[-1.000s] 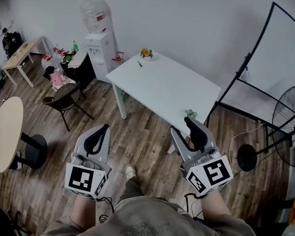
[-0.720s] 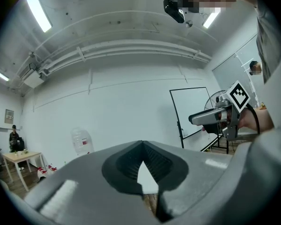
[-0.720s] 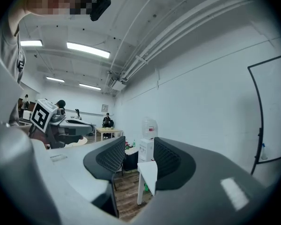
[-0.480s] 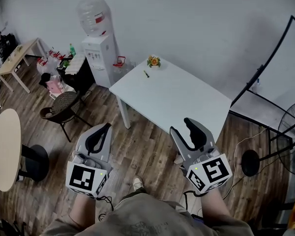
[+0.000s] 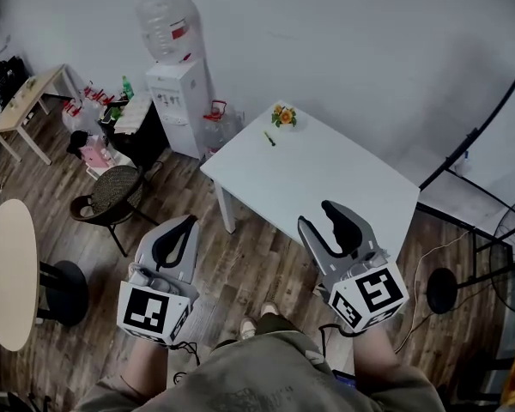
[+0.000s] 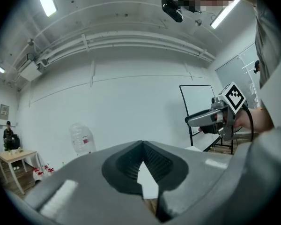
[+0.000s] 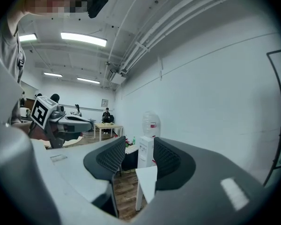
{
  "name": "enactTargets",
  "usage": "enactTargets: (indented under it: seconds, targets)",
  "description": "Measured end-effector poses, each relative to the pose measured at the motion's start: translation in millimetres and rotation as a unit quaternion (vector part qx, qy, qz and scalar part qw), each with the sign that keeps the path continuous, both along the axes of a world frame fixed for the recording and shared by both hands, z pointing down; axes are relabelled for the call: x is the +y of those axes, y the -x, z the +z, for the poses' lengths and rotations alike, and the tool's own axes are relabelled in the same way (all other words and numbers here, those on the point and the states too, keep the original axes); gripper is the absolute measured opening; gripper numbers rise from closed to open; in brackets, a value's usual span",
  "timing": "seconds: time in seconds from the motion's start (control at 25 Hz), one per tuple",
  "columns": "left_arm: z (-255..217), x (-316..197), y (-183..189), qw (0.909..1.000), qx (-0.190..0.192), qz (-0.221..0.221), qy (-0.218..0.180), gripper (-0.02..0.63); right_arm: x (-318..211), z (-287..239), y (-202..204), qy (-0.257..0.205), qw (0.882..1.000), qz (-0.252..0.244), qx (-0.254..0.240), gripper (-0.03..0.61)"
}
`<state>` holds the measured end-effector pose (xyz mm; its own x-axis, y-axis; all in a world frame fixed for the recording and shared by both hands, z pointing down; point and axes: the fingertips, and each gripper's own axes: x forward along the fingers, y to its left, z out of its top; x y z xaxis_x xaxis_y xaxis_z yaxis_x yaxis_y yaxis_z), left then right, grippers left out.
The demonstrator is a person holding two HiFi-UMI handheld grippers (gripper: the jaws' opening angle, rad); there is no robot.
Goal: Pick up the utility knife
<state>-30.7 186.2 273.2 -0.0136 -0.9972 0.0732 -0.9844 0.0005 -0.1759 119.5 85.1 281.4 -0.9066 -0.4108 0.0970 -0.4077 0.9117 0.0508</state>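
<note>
At the far end of the white table (image 5: 343, 178), just beside the flower pot (image 5: 283, 116), lies what I take for the utility knife (image 5: 269, 138), well apart from both grippers. My left gripper (image 5: 186, 221) has its jaws together and my right gripper (image 5: 317, 216) has them apart, both empty. A careless reach could topple the pot.

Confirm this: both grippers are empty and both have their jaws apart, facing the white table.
Not both. The left gripper view shows the left gripper with its jaws together at the tips. Only the right gripper has its jaws apart. Both are empty and face the white table.
</note>
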Motion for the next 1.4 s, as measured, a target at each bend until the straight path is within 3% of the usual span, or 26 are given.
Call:
enactTargets:
  seconds: [0.24,0.4,0.6,1.12,1.4]
  targets:
    - [11,-29,21,1.0000,0.000,0.001,0.001,0.000,-35,14,20,0.004,1.000,0.017,0.005,0.198]
    - [10,-54,33,0.9996,-0.025,0.009,-0.006,0.000,-64,20,37,0.006,1.000,0.021,0.004,0.198]
    - [22,-91,62,0.9998,-0.012,0.001,0.013,0.000,-104,31,64,0.013,1.000,0.019,0.008,0.198]
    - [39,-235,132,0.9987,-0.007,0.003,0.050,0.000,-236,62,137,0.049,0.998,0.010,0.035,0.198]
    - [46,-311,145,0.9975,-0.019,0.041,0.055,0.000,-300,80,165,0.061,0.997,0.016,0.051,0.198]
